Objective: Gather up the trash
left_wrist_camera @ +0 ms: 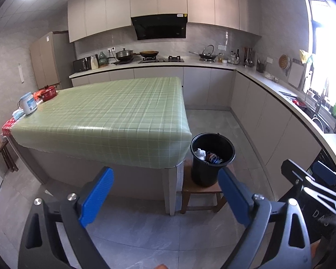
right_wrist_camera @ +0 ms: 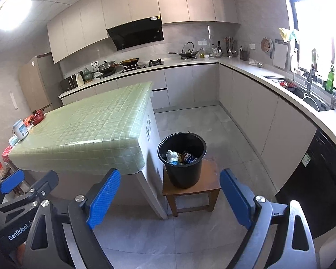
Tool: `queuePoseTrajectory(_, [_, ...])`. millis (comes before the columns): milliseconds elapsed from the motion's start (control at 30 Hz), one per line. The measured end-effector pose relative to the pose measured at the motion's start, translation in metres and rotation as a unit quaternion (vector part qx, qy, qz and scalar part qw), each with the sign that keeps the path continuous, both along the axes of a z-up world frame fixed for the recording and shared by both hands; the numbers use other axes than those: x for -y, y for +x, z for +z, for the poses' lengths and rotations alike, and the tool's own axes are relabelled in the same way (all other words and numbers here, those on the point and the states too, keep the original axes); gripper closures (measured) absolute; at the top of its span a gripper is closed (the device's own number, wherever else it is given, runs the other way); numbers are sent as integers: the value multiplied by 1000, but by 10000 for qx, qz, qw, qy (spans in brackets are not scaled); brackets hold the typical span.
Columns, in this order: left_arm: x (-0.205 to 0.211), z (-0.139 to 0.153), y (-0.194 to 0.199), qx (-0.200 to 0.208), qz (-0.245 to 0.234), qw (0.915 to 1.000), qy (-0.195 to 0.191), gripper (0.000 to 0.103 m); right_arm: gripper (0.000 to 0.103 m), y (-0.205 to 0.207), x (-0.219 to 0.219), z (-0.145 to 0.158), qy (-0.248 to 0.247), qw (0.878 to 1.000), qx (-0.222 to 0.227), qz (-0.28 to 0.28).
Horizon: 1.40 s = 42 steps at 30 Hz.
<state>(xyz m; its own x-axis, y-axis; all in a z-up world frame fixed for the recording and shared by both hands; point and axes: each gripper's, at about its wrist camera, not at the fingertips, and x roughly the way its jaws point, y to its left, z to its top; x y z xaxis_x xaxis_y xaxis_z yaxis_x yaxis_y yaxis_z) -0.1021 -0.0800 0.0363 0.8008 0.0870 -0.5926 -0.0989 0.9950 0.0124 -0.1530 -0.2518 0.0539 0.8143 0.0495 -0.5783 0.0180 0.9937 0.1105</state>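
A black bucket [left_wrist_camera: 203,174] [right_wrist_camera: 183,177] stands on a small wooden stool [left_wrist_camera: 200,190] [right_wrist_camera: 210,177] at the corner of the table. Trash [left_wrist_camera: 209,155] [right_wrist_camera: 181,157] lies in it: crumpled white paper and a blue and red can or wrapper. My left gripper [left_wrist_camera: 164,172] is held open over the floor, short of the table and stool, with nothing between its blue fingers. Beside it, my right gripper [right_wrist_camera: 170,174] is open and empty too, back from the bucket. Each gripper shows at the edge of the other's view.
The table [left_wrist_camera: 112,107] [right_wrist_camera: 85,130] wears a green checked cloth. A white jar [left_wrist_camera: 28,103] and a red pot [left_wrist_camera: 48,93] sit at its left edge. Kitchen counters run along the back and right, with a sink [right_wrist_camera: 311,99] and a black appliance [right_wrist_camera: 313,190].
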Motion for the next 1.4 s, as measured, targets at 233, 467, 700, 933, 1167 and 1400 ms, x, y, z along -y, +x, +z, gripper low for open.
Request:
queuePoseTrajectory(233, [-2,1,-4,52,25,10000,31,8,11,-2,1,3,-34,10000,51,-15])
queuePoseTrajectory(467, [-6,1,-6,28,26,10000,35,8,11,-4,-5,4,-40,10000,18,-8])
queuePoseTrajectory(700, [-9,3,-6,6,-44,10000,47,8,11,-5,-7,5,-44,10000,-1,-16])
queuePoseTrajectory(933, [-9,5,-7,3,-62,10000,49,8,11,-5,-7,6,-26,10000,-2,-23])
queuePoseTrajectory(1167, [-9,7,-7,0,-83,10000,38,8,11,-5,-6,5,-44,10000,-5,-18])
queuePoseTrajectory(1400, [-10,8,-7,-15,-79,10000,17,8,11,-5,-7,5,-33,10000,-15,-25])
